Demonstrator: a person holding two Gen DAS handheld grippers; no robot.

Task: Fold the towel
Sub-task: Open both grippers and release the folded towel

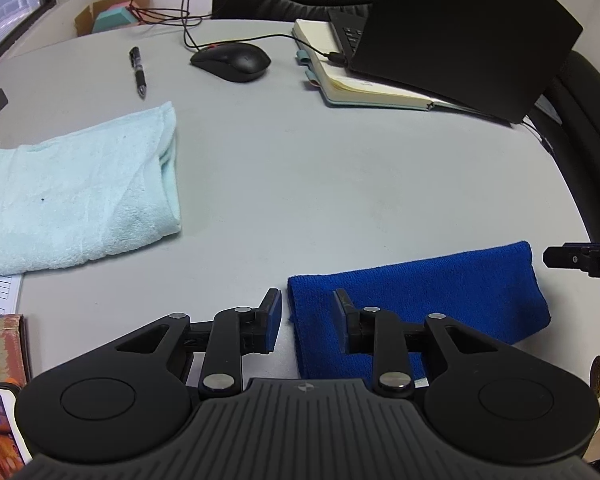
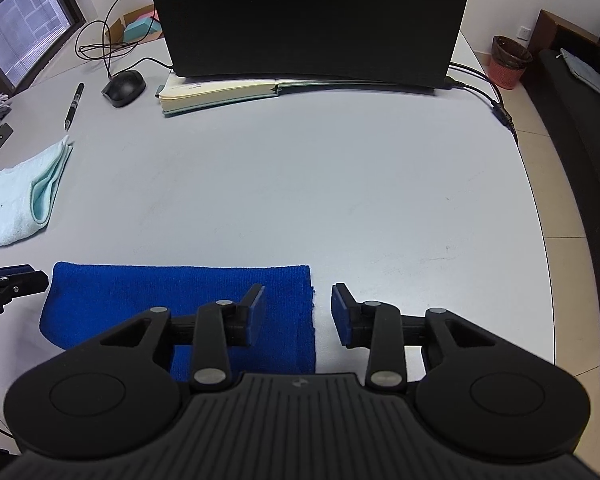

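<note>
Left claw (image 1: 306, 316) and right claw (image 2: 298, 314) both part-open, empty, each straddling one short end of the blue towel (image 2: 180, 300), which lies folded flat at the counter (image 2: 300, 180) near edge. Judged light, limp, grippy pile: pinch corners. Beyond the towel, the laptop (image 2: 308, 16).

The middle of the surface (image 2: 300, 184) lay bare, a wide lane between the near edge and the far row of things. Along the far side stood a laptop (image 2: 308, 16) on an open notebook (image 2: 220, 92), with a mouse (image 2: 124, 87) and a pen (image 2: 74, 105) to their left. A pale towel (image 1: 72, 192) took up the left side. A blue towel (image 2: 180, 296) lay flat at the near edge. A cable (image 2: 496, 108) trailed off the right rim. Each claw's jaws stood apart over one end of the blue towel.
</note>
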